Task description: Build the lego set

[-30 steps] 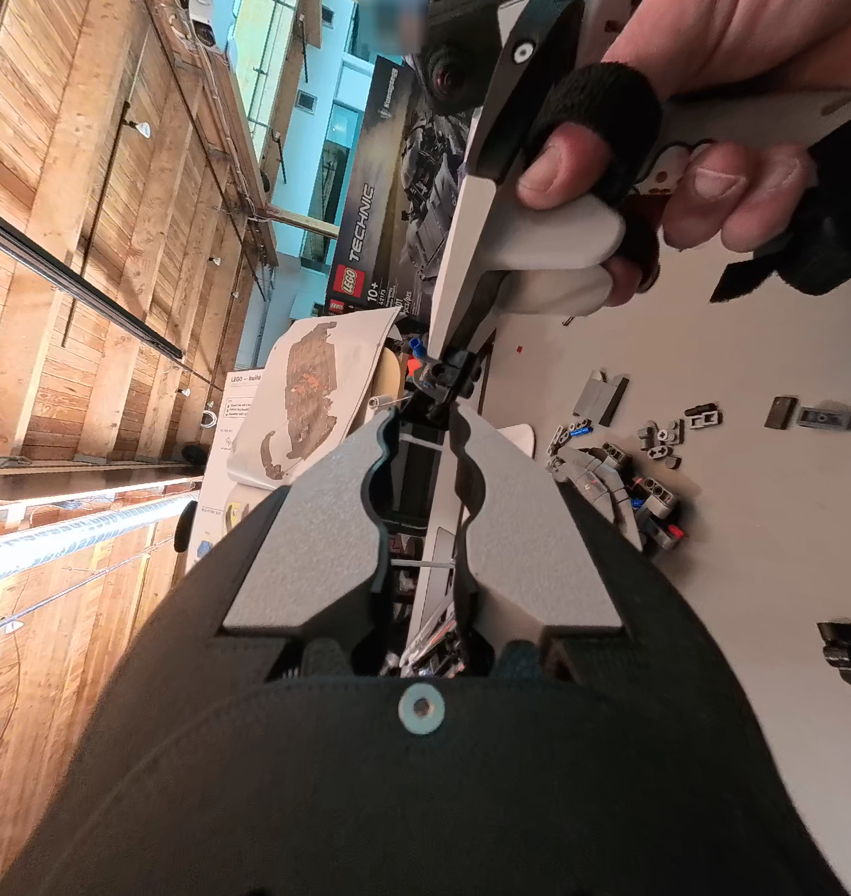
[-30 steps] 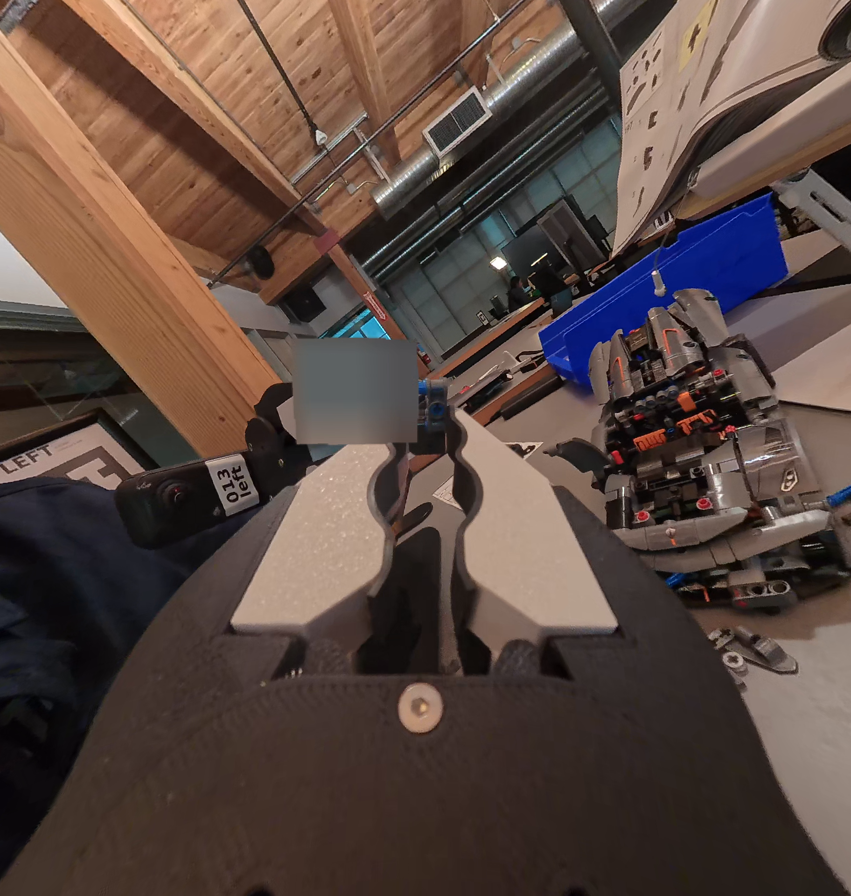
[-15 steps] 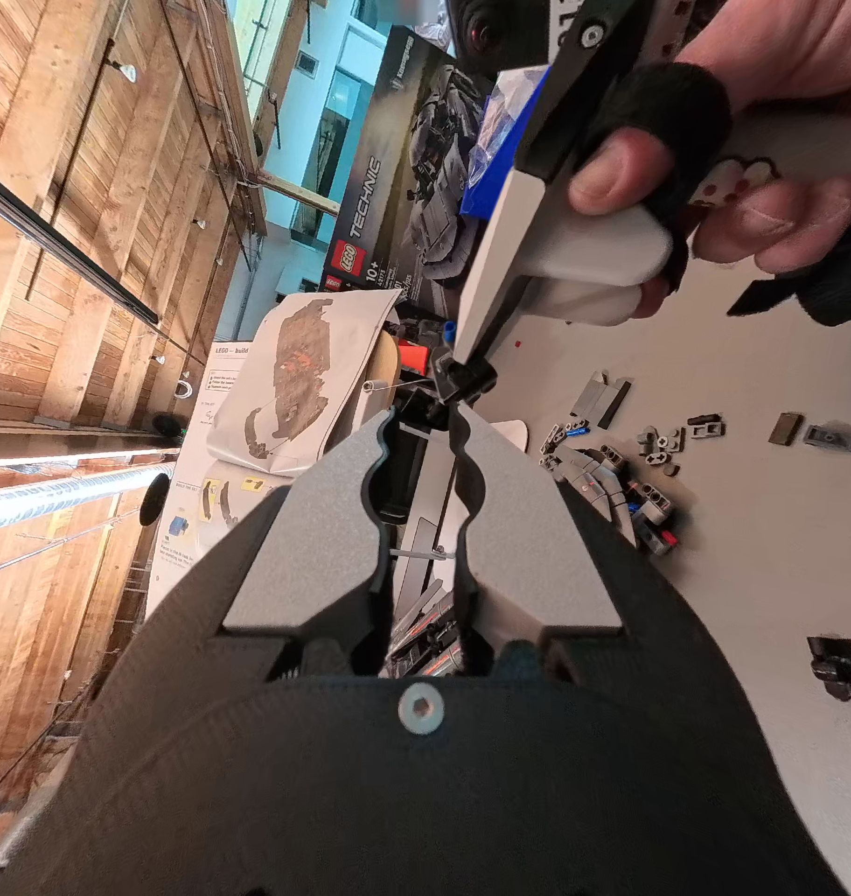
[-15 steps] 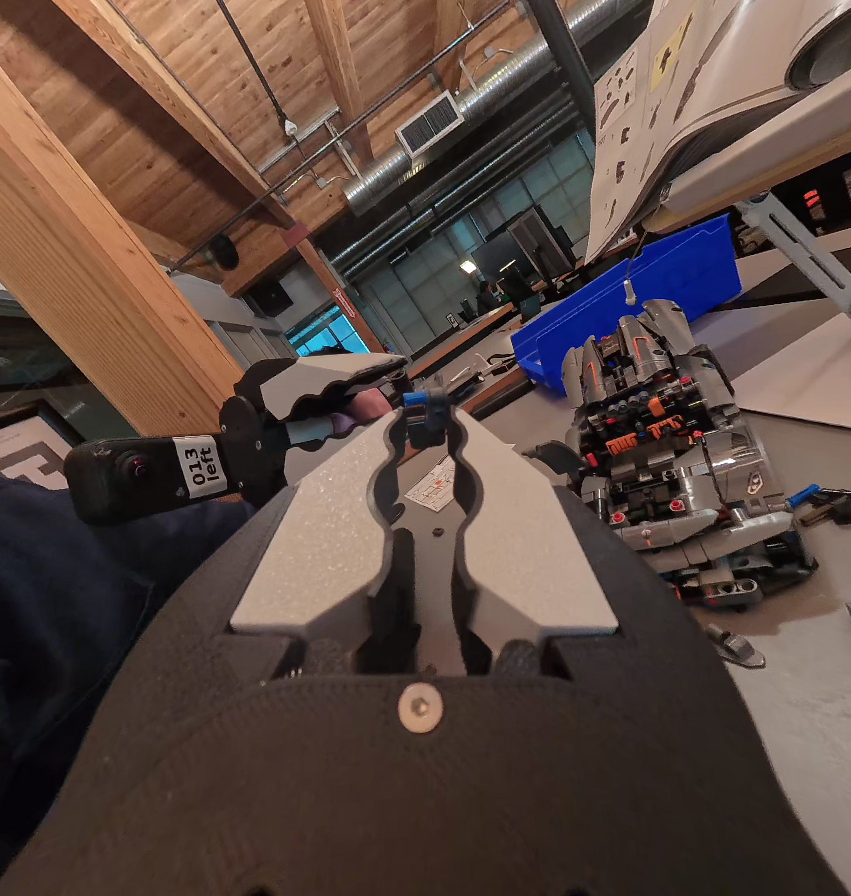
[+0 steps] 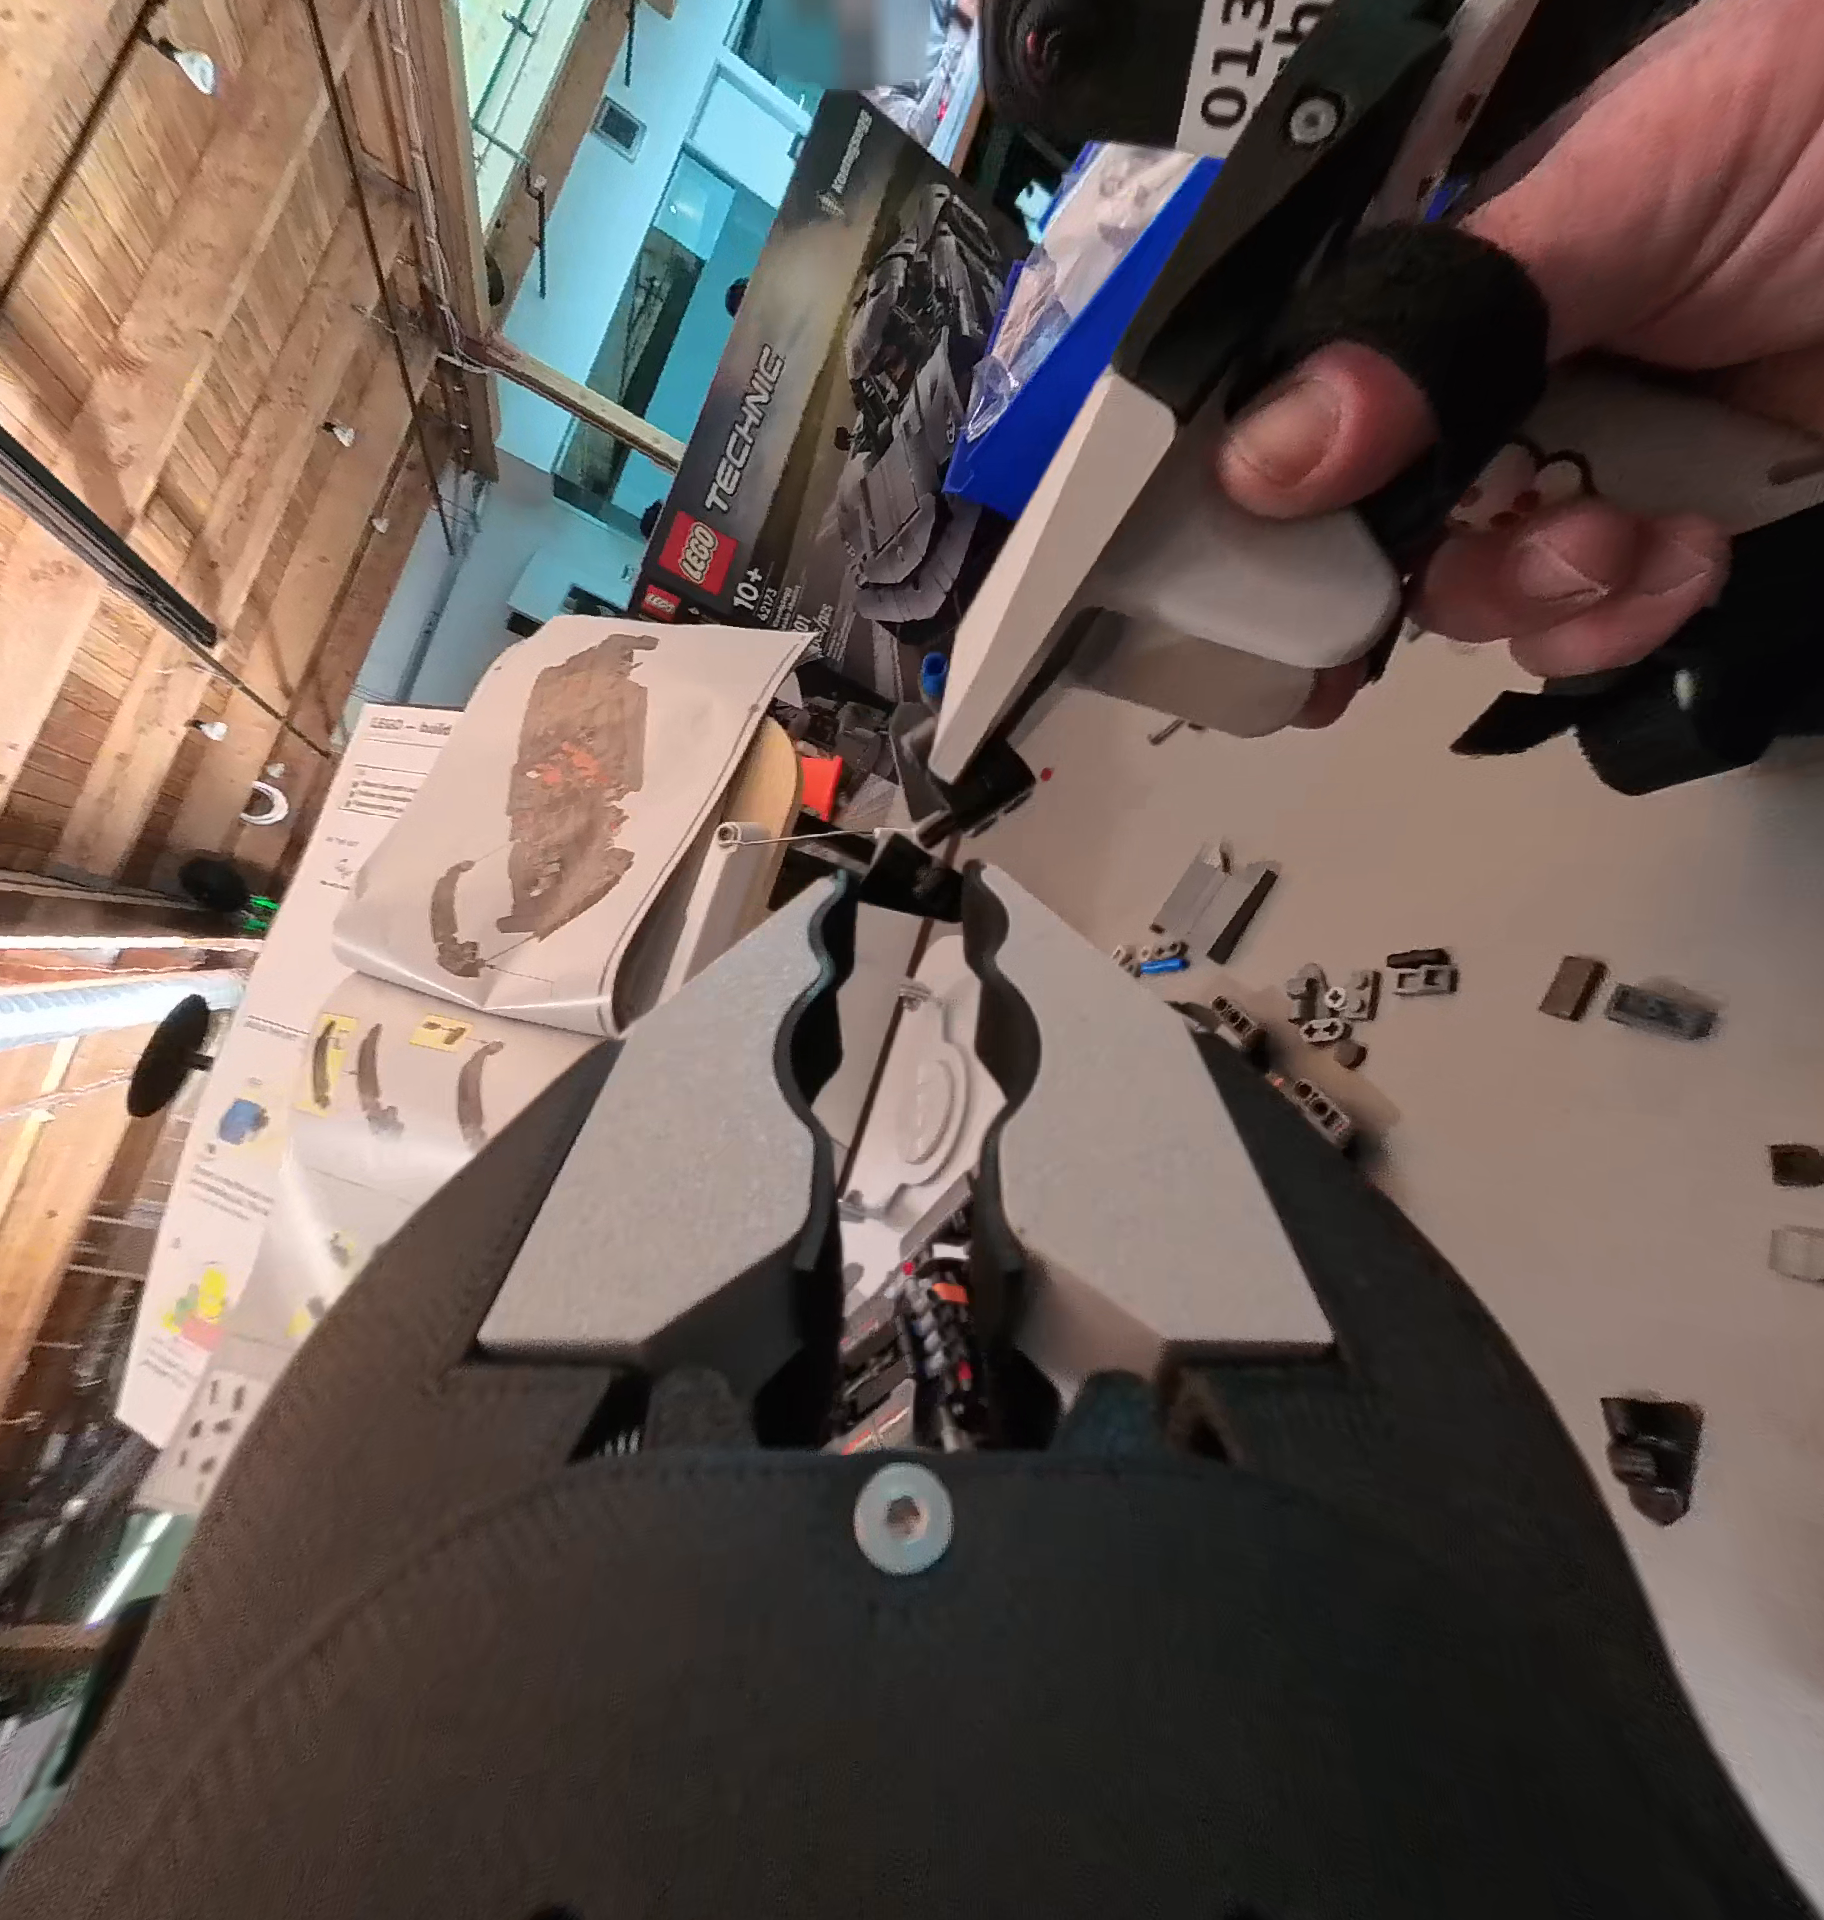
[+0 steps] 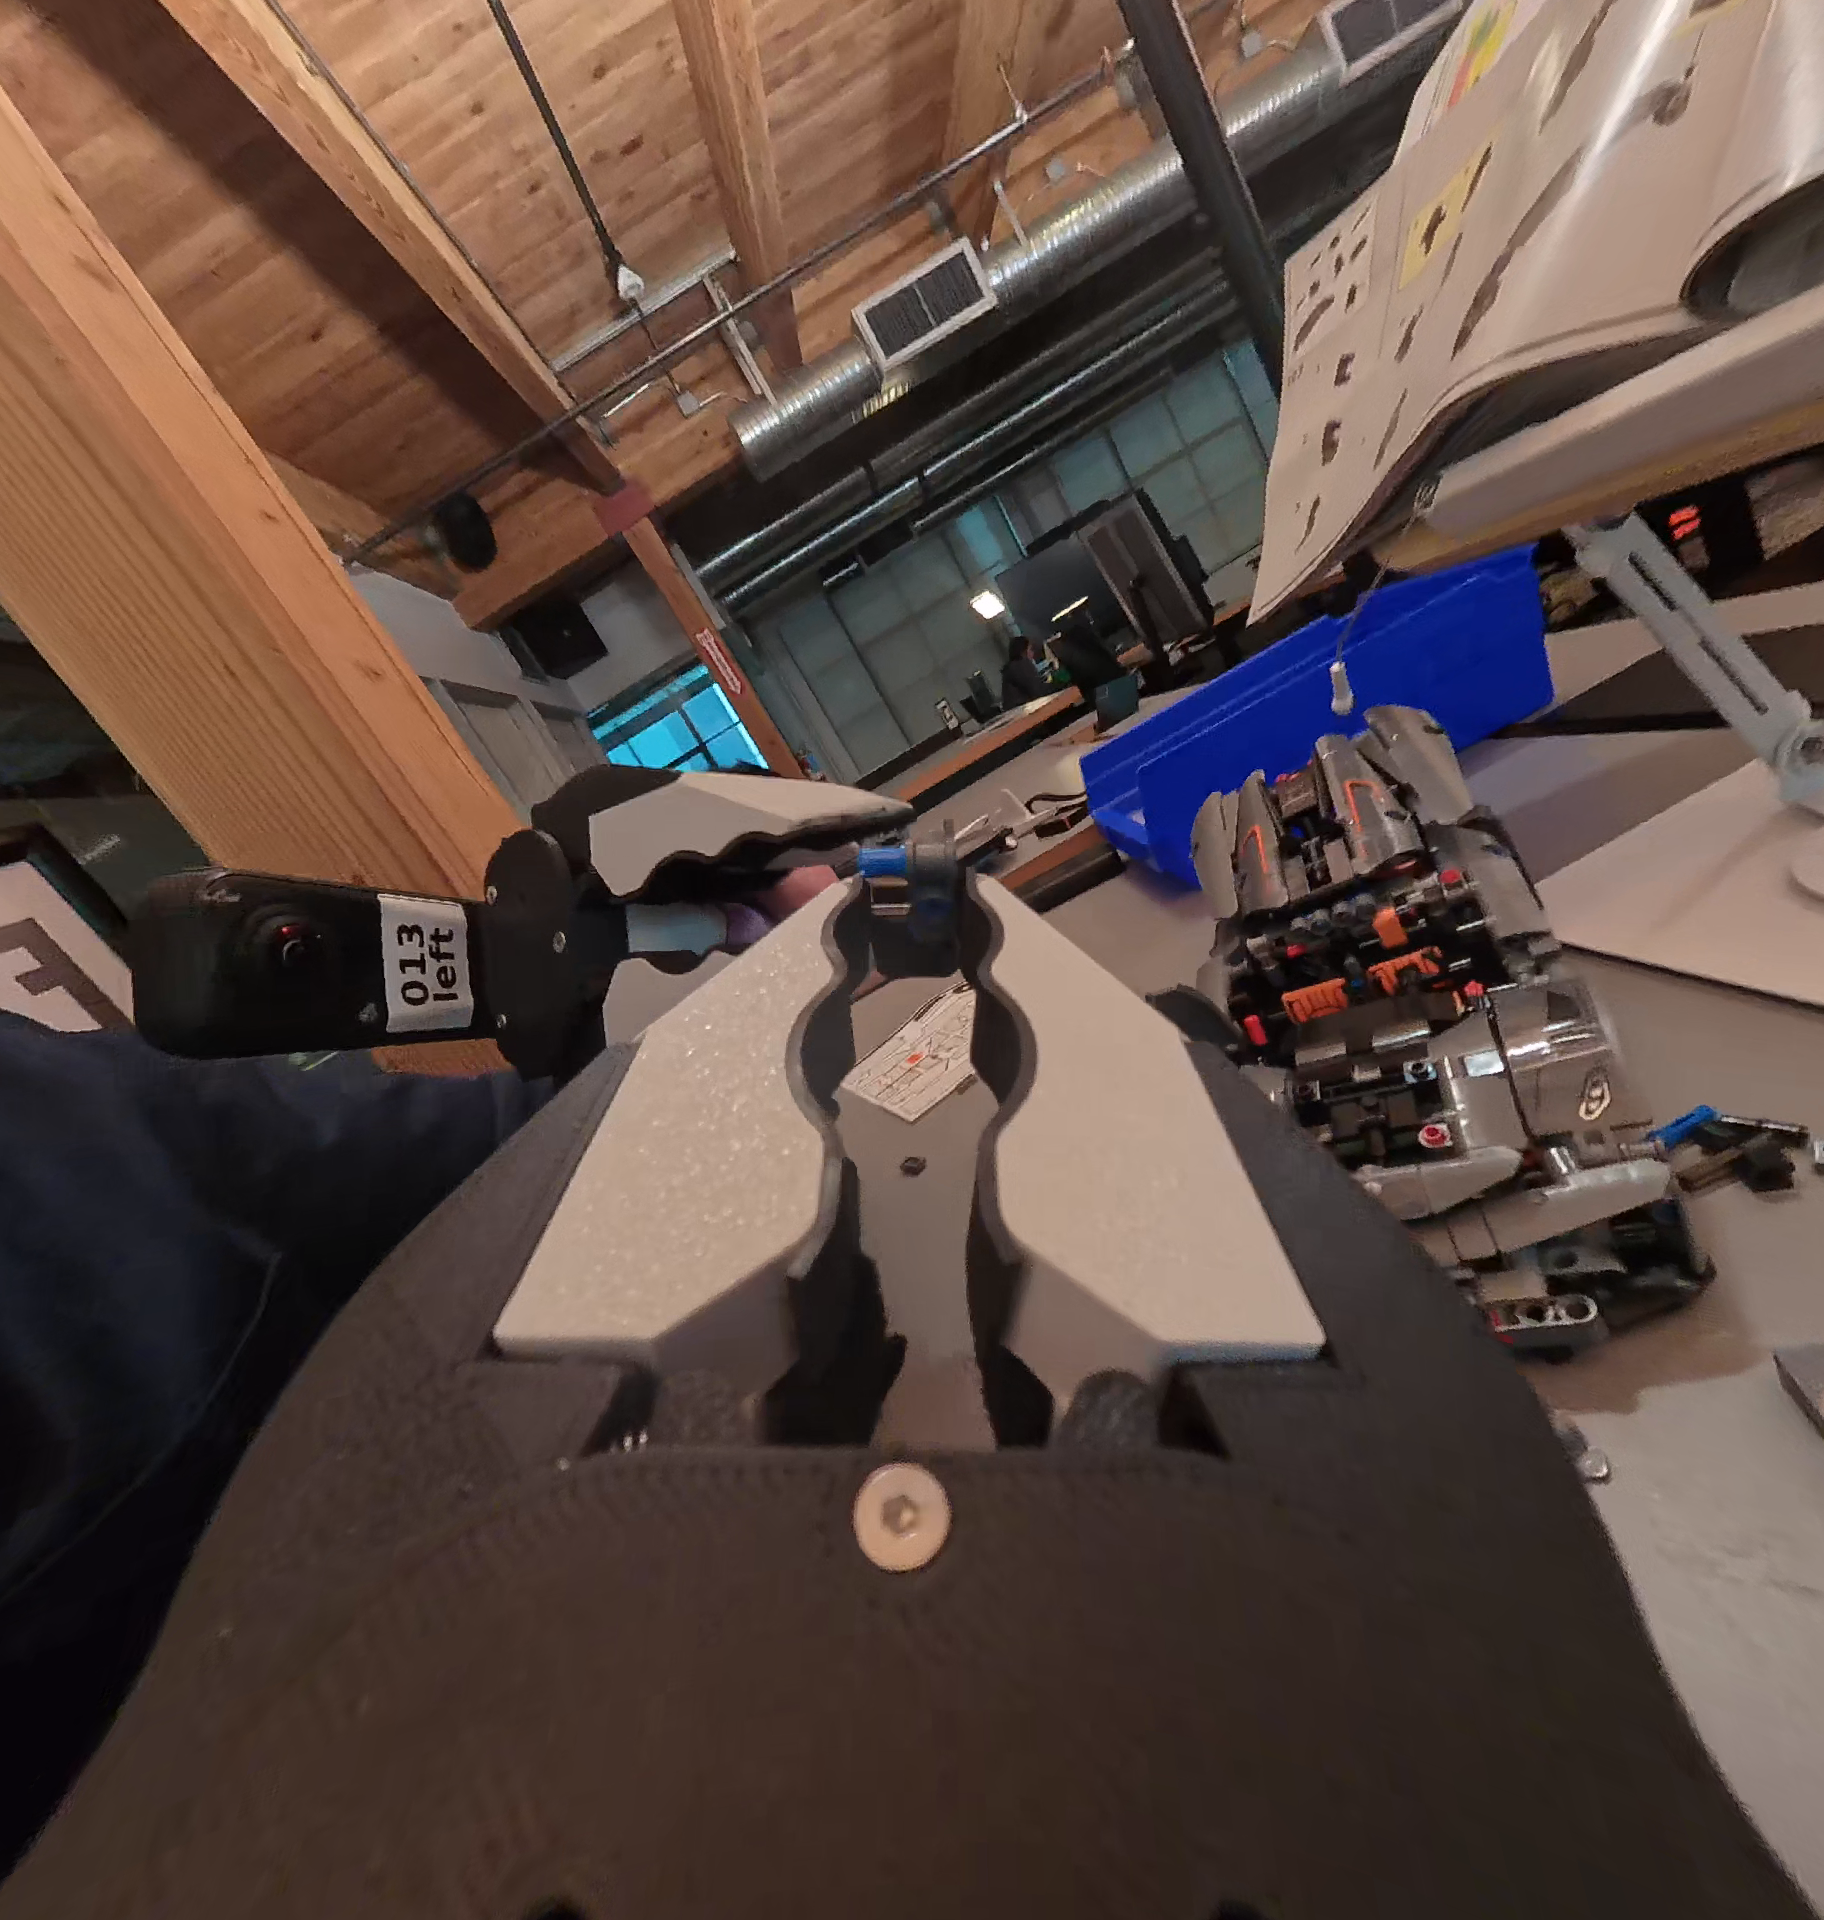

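In the left wrist view my left gripper (image 5: pixel 906 885) is shut on a small black lego piece (image 5: pixel 913 883), held in the air above the table. My right gripper (image 5: pixel 975 779) comes in from the upper right, held by a hand (image 5: pixel 1666 208), with a dark piece at its tips that meets the black one. In the right wrist view my right gripper (image 6: pixel 913 899) is shut on a dark grey piece with blue pins (image 6: pixel 934 862). The left gripper (image 6: pixel 877 821) reaches in from the left, its tips at the blue pin.
A partly built grey car model (image 6: pixel 1407 1039) stands on the table at the right, a blue bin (image 6: pixel 1355 696) behind it. An instruction booklet (image 5: pixel 575 810) sits on a stand, with the set's box (image 5: pixel 835 416) behind it. Several loose pieces (image 5: pixel 1334 997) lie on the table. Only a small space, under 4 cm, lies between the two pairs of fingers.
The two grippers have turned and drawn together, and the left one now shows fully in the right wrist view. Both kept hold of their pieces.
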`<state>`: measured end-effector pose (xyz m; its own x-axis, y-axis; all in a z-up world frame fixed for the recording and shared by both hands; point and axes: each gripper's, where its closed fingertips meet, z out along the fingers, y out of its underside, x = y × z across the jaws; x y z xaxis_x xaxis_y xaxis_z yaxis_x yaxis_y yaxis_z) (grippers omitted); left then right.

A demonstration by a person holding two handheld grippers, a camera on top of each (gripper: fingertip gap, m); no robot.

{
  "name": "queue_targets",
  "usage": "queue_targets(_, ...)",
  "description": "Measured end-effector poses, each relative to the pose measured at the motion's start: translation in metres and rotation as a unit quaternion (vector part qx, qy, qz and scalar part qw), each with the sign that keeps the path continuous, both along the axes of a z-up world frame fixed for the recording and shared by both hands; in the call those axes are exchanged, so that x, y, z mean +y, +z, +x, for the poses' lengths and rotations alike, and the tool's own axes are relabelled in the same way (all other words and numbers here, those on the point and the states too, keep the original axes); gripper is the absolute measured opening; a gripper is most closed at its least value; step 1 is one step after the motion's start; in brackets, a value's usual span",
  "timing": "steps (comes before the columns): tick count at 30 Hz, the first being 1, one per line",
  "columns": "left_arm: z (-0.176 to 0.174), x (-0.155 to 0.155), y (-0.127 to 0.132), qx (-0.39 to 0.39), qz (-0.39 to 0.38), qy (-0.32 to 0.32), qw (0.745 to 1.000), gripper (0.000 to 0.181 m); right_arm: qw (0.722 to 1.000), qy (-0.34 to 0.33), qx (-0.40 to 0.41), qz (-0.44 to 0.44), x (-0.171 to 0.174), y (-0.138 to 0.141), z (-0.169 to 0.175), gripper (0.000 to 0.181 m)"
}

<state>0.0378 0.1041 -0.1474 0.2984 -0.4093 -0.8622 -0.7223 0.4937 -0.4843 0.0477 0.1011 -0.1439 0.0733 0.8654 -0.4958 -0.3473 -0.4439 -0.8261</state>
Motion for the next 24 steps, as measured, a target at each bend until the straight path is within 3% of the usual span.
queue_targets(16,-0.0004,0.0018,-0.0024,0.003,0.000,0.001,1.000,0.017,0.999,-0.003,-0.046,0.021,-0.0019,-0.0059,-0.0037,0.014)
queue_targets(24,0.0008,-0.0021,0.0019,0.046,0.076,0.017,0.996,0.017,1.000,0.024,-0.015,-0.009,-0.0037,-0.0028,-0.0031,0.014)
